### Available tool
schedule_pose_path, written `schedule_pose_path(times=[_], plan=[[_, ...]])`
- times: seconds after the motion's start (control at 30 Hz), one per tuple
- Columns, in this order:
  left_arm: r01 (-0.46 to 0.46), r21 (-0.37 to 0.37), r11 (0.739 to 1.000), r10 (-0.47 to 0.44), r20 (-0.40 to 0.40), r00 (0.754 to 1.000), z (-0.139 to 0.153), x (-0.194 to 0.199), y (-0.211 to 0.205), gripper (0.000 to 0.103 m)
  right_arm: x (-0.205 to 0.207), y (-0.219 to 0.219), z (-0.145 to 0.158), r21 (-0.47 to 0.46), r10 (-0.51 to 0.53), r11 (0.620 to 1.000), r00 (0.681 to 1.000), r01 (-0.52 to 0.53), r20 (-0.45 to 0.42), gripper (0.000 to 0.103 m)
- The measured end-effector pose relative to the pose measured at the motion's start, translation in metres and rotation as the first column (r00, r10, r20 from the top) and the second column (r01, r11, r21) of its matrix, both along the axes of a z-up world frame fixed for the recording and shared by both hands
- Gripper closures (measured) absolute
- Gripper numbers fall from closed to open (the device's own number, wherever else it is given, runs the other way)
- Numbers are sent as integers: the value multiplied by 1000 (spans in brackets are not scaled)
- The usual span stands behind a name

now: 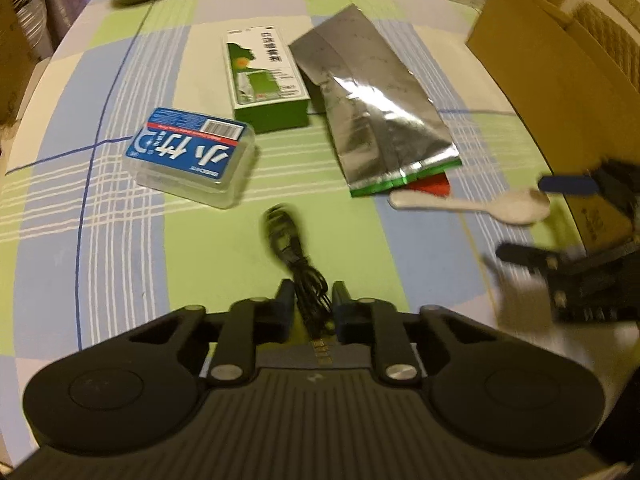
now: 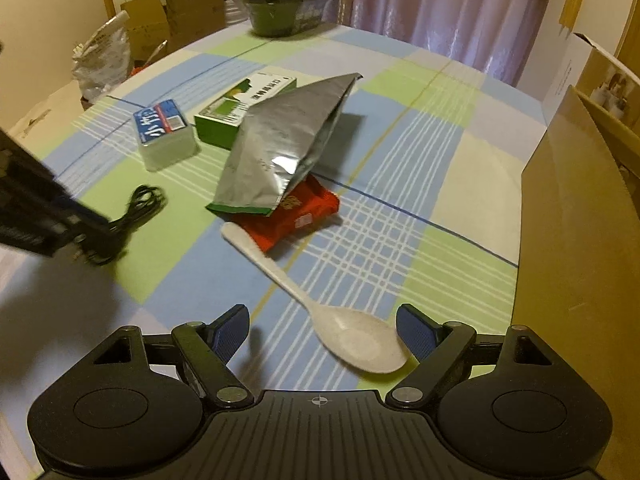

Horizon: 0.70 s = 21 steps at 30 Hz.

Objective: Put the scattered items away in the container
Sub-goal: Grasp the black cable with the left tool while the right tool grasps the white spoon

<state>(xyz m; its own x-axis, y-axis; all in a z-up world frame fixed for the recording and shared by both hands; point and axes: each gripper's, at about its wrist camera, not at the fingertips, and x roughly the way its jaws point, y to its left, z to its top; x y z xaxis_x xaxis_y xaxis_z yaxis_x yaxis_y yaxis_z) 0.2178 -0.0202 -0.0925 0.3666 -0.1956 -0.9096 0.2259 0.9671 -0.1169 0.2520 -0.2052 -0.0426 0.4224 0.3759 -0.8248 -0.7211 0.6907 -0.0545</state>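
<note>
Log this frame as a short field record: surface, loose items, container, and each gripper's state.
surface: checked tablecloth
left gripper: shut on the black cable
right gripper: open, white spoon bowl between its fingers, not gripped
other loose items: clear box, green carton, silver pouch lying on red packet
container: cardboard box, at the table's right edge

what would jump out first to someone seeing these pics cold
The crinkled silver foil pouch at mid-table, leaning on the green box and lying over a red packet. Nearer, the white spoon lies with its bowl between the open jaws of the right hand-held gripper. The left hand-held gripper is shut on a coiled black cable.
</note>
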Motion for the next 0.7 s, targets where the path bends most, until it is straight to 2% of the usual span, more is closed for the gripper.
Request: schedule_pose_path(times=[0.13,0.17,0.2,0.37,0.47,0.63,0.67,0.7], plan=[[32,9,999,-32,-16,999,1,-9,1,90,9,-2,-7,-7,-29,1000,999,29,-37,16],[37,12,999,-36,-18,999,2,-11,2,90,9,-5,-9,-9,-44,999,998,44,-53,21],[41,14,999,-41,-19,999,2,-13,2,90,8,-8,-8,-7,-53,999,996,53,-69,39],[46,10,999,-46,-21,999,5,-22,3,90,-13,-19,-2,29,-59,997,986,65,-156,57],[44,7,999,-43,-21,999,6,-24,2,90,-28,-21,1,32,-47,998,981,54,-187,57],[37,0,999,-37,-24,999,7,-27,3,90,-41,-16,7,-17,5,1000,996,-7,-85,56],[36,0,999,-36,-23,999,8,-28,4,90,-40,-15,6,-36,7,999,998,-10,-61,54],[33,0,999,-33,-21,999,8,-28,5,90,-39,-13,6,-58,15,998,999,-17,-32,43]])
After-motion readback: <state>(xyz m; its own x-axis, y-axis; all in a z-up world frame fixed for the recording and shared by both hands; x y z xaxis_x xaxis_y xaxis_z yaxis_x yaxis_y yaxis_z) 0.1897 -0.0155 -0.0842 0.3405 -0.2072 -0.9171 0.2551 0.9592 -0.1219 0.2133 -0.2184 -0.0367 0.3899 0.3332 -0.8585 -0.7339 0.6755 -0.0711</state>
